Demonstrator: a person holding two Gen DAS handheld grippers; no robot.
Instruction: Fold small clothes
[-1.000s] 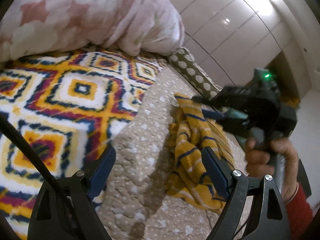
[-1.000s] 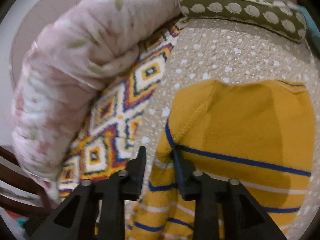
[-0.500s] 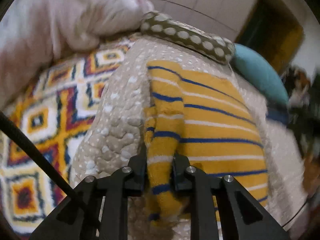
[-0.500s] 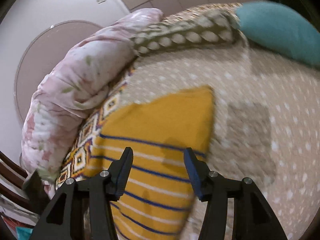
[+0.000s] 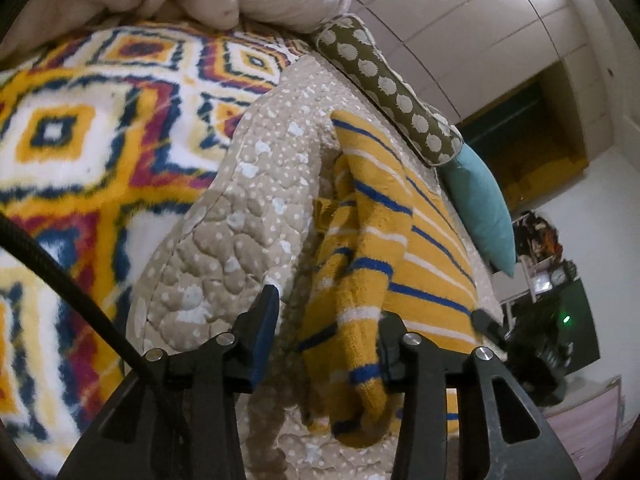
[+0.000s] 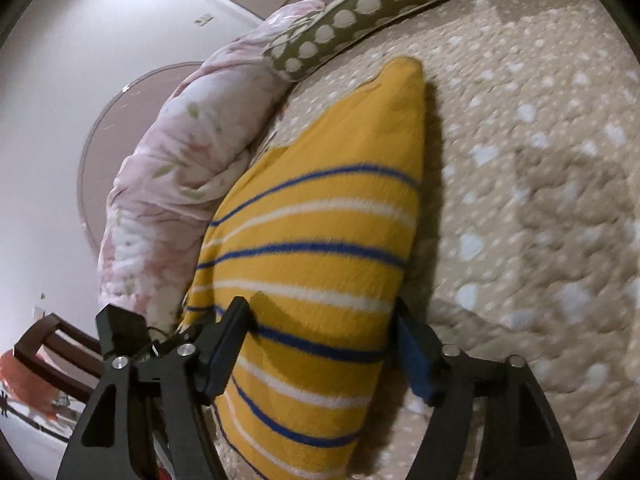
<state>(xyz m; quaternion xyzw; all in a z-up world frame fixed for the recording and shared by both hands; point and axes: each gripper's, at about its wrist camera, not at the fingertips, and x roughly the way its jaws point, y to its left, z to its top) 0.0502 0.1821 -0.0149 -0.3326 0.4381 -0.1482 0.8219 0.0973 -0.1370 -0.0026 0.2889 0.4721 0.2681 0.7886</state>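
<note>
A small yellow garment with blue and white stripes lies folded on the beige dotted quilt. My left gripper is open, its fingers either side of the garment's bunched near edge. In the right wrist view the same garment lies flat, and my right gripper is open, straddling its near end. The right gripper also shows in the left wrist view, low at the right.
A patterned fleece blanket lies left of the quilt. A pink floral duvet is piled at the back. An olive dotted bolster and a teal cushion sit at the far edge. A wooden chair stands beside the bed.
My left gripper closed on the garment's edge, then opened and let it go. My right gripper released the garment, opened wider and now straddles its near end.
</note>
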